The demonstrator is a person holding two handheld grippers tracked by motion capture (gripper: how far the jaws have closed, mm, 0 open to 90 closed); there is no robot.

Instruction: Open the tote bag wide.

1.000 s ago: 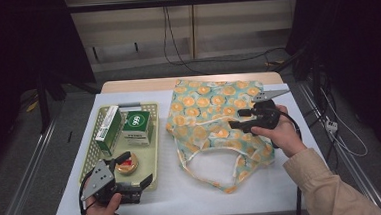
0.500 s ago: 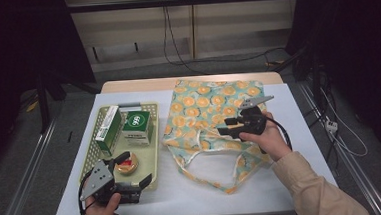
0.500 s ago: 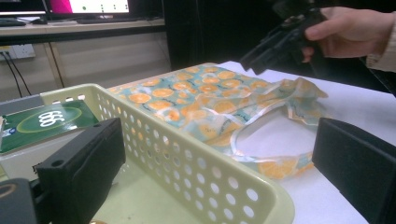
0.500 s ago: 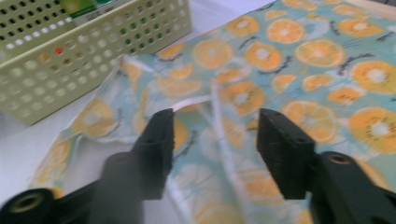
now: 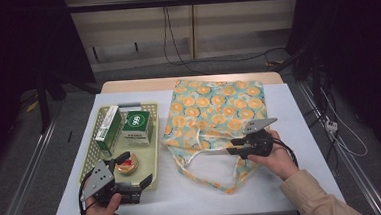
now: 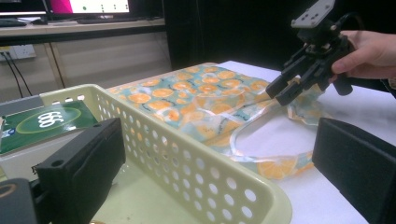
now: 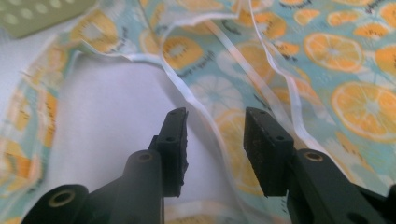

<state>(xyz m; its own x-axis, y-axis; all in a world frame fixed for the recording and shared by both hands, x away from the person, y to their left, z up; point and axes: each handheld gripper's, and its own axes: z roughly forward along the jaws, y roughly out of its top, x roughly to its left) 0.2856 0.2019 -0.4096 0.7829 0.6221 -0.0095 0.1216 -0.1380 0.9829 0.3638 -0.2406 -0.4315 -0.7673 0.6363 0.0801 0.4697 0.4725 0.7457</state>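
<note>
The orange-print tote bag (image 5: 219, 113) lies flat on the table (image 5: 300, 131), spread out ahead of and beneath the right hand-held gripper (image 5: 235, 147), with its two handles (image 5: 201, 154) looped loosely toward the person. It looks like thin woven cloth: light, limp and quick to crease, with nothing inside to give it shape. I judge that it will sag and drag when lifted from one point, and that a pinch may catch both layers at once unless only the top hem is taken. The white-edged hem (image 7: 219, 135) at the mouth is the firmest place to grip, since the folded edge gives the pads something to bite.

The right hand-held gripper has just been closing its jaws; they stand narrow now, apart, straddling that hem near a handle root, and the pads do not yet press on the cloth. The left hand-held gripper (image 5: 132, 173) rests with its jaws wide and empty, one on each side of the near wall of the pale perforated basket (image 6: 196, 163), just to the left of the bag, where a green box (image 5: 138, 124) and a taller carton (image 5: 108, 128) lie beyond its jaws.
</note>
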